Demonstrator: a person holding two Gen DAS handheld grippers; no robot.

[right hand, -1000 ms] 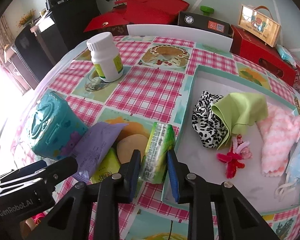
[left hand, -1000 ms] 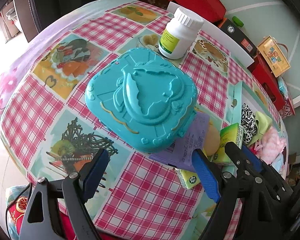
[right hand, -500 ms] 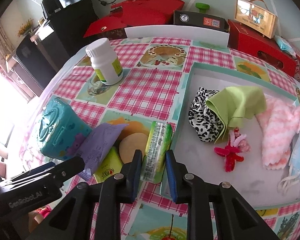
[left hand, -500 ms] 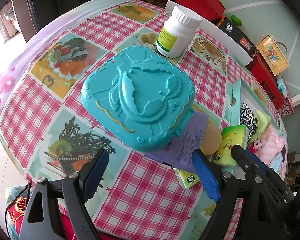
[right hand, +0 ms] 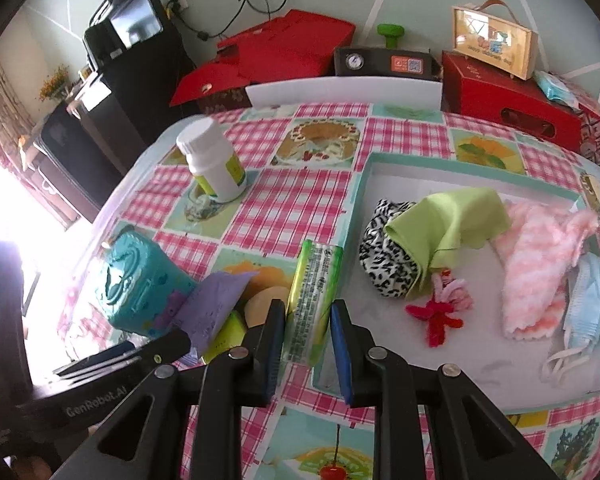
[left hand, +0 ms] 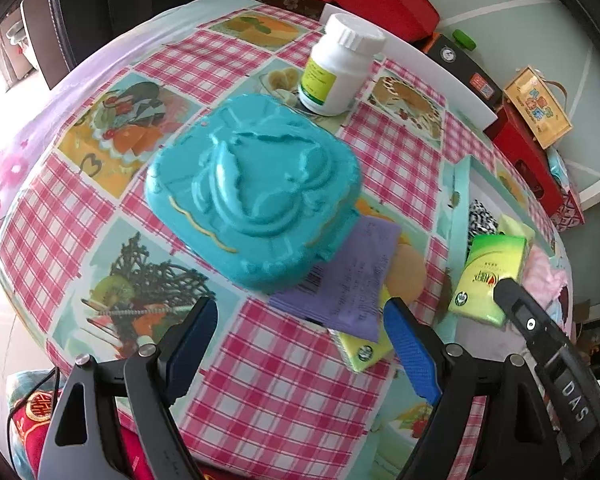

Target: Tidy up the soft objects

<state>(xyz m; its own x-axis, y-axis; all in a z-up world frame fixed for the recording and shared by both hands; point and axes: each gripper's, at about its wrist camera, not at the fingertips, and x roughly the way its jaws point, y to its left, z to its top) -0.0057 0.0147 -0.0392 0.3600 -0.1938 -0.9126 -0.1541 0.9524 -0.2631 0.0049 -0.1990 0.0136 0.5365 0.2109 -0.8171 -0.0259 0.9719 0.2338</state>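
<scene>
My right gripper (right hand: 306,344) is shut on a green tissue pack (right hand: 314,298) and holds it lifted over the near left edge of the teal-rimmed tray (right hand: 362,184). The pack also shows in the left wrist view (left hand: 488,280). The tray holds a zebra-print cloth (right hand: 384,264), a green cloth (right hand: 448,220), a pink fluffy cloth (right hand: 540,264), a red and pink pipe-cleaner toy (right hand: 440,308) and a blue face mask (right hand: 588,304). My left gripper (left hand: 300,344) is open and empty, near a purple paper (left hand: 348,280), a beige sponge (left hand: 408,276) and a second green pack (left hand: 360,348).
A teal plastic case (left hand: 256,192) sits mid-table with a white pill bottle (left hand: 340,64) behind it. Red boxes (right hand: 508,104), a black gauge box (right hand: 384,62) and a white board (right hand: 340,90) line the far table edge. The checked tablecloth (left hand: 284,392) drops off on the left.
My right gripper has lifted the green tissue pack off the table and moved it toward the tray. The left gripper drew slightly closer to the teal case, still open.
</scene>
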